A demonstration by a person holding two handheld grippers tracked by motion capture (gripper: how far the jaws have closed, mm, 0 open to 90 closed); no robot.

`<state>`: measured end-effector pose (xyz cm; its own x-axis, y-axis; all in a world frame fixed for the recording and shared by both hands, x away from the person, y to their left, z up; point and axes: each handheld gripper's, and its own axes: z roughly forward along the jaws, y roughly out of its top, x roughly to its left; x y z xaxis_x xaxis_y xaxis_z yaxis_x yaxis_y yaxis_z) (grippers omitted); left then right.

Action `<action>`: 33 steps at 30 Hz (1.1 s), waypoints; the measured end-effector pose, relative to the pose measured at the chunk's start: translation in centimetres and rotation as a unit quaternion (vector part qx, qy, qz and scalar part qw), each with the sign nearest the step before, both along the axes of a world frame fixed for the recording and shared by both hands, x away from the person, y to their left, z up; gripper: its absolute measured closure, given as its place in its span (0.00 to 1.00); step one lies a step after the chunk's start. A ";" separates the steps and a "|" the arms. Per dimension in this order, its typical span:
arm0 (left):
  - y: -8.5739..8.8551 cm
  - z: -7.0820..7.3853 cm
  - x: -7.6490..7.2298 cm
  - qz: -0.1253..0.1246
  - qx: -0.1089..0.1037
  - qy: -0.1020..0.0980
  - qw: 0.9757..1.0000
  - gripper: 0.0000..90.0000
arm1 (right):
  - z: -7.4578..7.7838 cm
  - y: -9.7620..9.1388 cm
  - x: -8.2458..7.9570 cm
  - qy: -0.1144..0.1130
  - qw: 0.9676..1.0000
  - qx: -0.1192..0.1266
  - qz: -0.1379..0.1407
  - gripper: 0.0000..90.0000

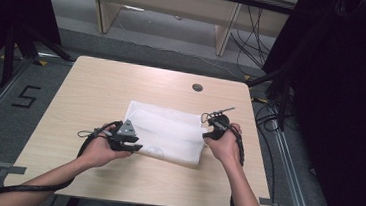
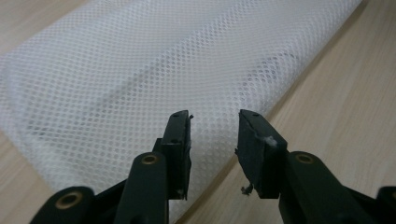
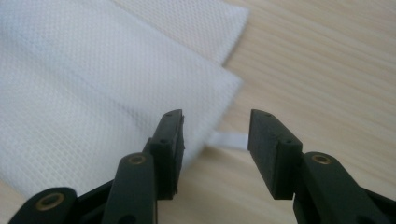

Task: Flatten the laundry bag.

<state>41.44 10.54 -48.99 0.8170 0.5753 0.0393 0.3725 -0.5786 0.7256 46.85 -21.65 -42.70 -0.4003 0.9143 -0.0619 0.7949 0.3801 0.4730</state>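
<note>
Fingers (image 2: 180,140) of left gripper (image 1: 126,139) and right gripper (image 1: 215,127) parted, empty, flanking folded mesh cloth (image 1: 168,134) on desk (image 1: 101,91); fold apparently just set flat.

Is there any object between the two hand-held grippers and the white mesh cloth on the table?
No, nothing visible stands in the way. The left hand-held gripper is open right over the mesh cloth, near its edge. The right hand-held gripper is open at a corner of the cloth, above a small white tab and bare table.
</note>
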 end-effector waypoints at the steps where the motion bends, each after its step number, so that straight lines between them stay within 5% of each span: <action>1: -0.1 -0.1 0.0 -0.004 0.006 -0.001 1.000 0.69 | -0.1 0.6 0.4 -0.003 1.000 -0.001 0.006 0.62; 2: -0.2 -0.4 0.0 -0.004 0.005 0.003 1.000 0.68 | -0.4 1.8 1.3 -0.011 1.000 0.001 0.027 0.61; 10: -0.3 -0.5 0.5 -0.004 0.003 0.002 1.000 0.65 | -1.9 5.2 3.7 -0.012 0.997 0.002 0.072 0.54; 21: -0.5 -0.9 0.8 -0.009 -0.002 0.010 1.000 0.65 | -5.0 6.5 6.5 0.017 0.997 -0.009 0.076 0.47; 26: -0.4 -1.0 0.8 -0.012 0.001 0.011 1.000 0.65 | -5.6 6.5 7.0 0.031 0.996 0.001 0.088 0.52; 33: -0.5 -1.2 0.7 -0.007 -0.002 0.015 1.000 0.64 | -5.7 6.7 6.9 0.033 0.994 0.015 0.107 0.80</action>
